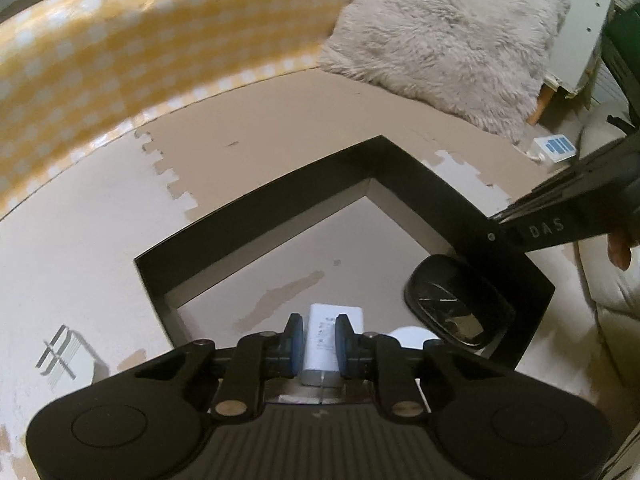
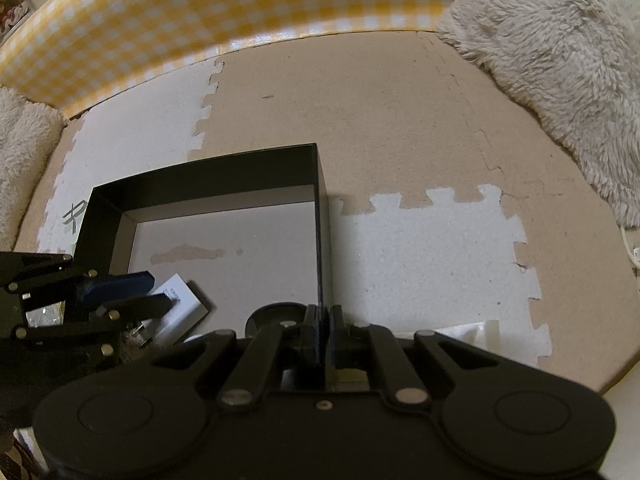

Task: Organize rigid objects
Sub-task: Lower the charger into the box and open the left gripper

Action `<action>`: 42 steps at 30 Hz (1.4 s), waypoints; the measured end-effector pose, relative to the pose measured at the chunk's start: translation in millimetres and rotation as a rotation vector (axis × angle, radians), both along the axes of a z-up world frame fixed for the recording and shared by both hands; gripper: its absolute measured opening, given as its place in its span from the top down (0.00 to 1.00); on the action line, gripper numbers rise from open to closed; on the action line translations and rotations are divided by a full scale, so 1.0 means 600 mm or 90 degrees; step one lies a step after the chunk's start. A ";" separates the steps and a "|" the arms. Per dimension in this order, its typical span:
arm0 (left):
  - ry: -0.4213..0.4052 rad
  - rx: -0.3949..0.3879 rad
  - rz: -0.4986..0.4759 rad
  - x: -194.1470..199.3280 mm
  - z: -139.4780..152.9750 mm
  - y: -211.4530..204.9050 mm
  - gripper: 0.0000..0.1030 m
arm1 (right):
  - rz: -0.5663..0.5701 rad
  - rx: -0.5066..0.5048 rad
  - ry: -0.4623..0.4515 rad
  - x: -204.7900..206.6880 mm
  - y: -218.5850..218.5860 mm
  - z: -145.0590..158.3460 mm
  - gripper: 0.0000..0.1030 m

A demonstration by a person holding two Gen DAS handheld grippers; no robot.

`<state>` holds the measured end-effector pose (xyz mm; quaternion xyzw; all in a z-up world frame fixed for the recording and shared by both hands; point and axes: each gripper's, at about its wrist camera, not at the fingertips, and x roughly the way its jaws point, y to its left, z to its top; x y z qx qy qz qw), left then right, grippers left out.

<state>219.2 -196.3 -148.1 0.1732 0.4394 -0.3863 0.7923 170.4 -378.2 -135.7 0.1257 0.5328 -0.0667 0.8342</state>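
Left gripper (image 1: 319,340): fingers clamped on white charger (image 1: 334,334) inside black box (image 1: 256,216). Right gripper (image 2: 325,330), at 3 o'clock: fingers pinching the box wall.

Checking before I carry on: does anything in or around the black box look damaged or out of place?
Yes. The grey liner floor of the black cardboard box has a brown scuffed patch where the surface looks torn away. The foam floor mat shows similar peeled white-to-brown areas. Nothing looks spilled.
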 end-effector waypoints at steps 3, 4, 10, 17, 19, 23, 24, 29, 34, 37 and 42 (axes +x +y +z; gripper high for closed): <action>0.042 -0.001 -0.009 0.007 0.014 0.008 0.65 | 0.000 0.001 0.001 0.001 0.000 0.000 0.95; 0.052 -0.004 -0.011 0.007 0.018 0.010 0.49 | 0.001 0.000 0.001 0.001 -0.001 0.000 0.94; 0.050 0.049 -0.055 -0.013 0.011 -0.005 0.52 | 0.002 0.001 0.002 0.000 -0.001 0.000 0.94; 0.026 0.069 -0.046 -0.011 -0.008 -0.005 0.76 | 0.004 0.002 0.002 0.002 0.000 -0.001 0.91; 0.025 0.057 -0.038 -0.006 -0.007 -0.002 0.76 | 0.004 0.002 0.002 0.003 0.001 -0.001 0.91; 0.032 0.067 -0.057 -0.009 -0.007 -0.004 0.76 | 0.005 0.002 0.007 0.004 0.001 -0.003 0.91; 0.038 0.064 -0.056 -0.008 -0.006 -0.004 0.76 | 0.005 0.002 0.007 0.004 0.001 -0.003 0.91; 0.038 0.053 -0.035 -0.006 0.005 0.004 0.51 | 0.002 0.002 0.004 0.003 0.001 -0.002 0.92; 0.020 0.029 -0.010 -0.004 0.028 0.012 0.22 | -0.001 0.002 0.001 0.000 -0.001 -0.001 0.95; 0.014 0.017 0.006 -0.006 0.041 0.015 0.13 | -0.002 0.003 0.001 0.000 -0.002 -0.001 0.95; 0.009 0.001 0.030 -0.010 0.061 0.023 0.04 | 0.002 -0.006 0.002 -0.001 -0.001 -0.002 0.95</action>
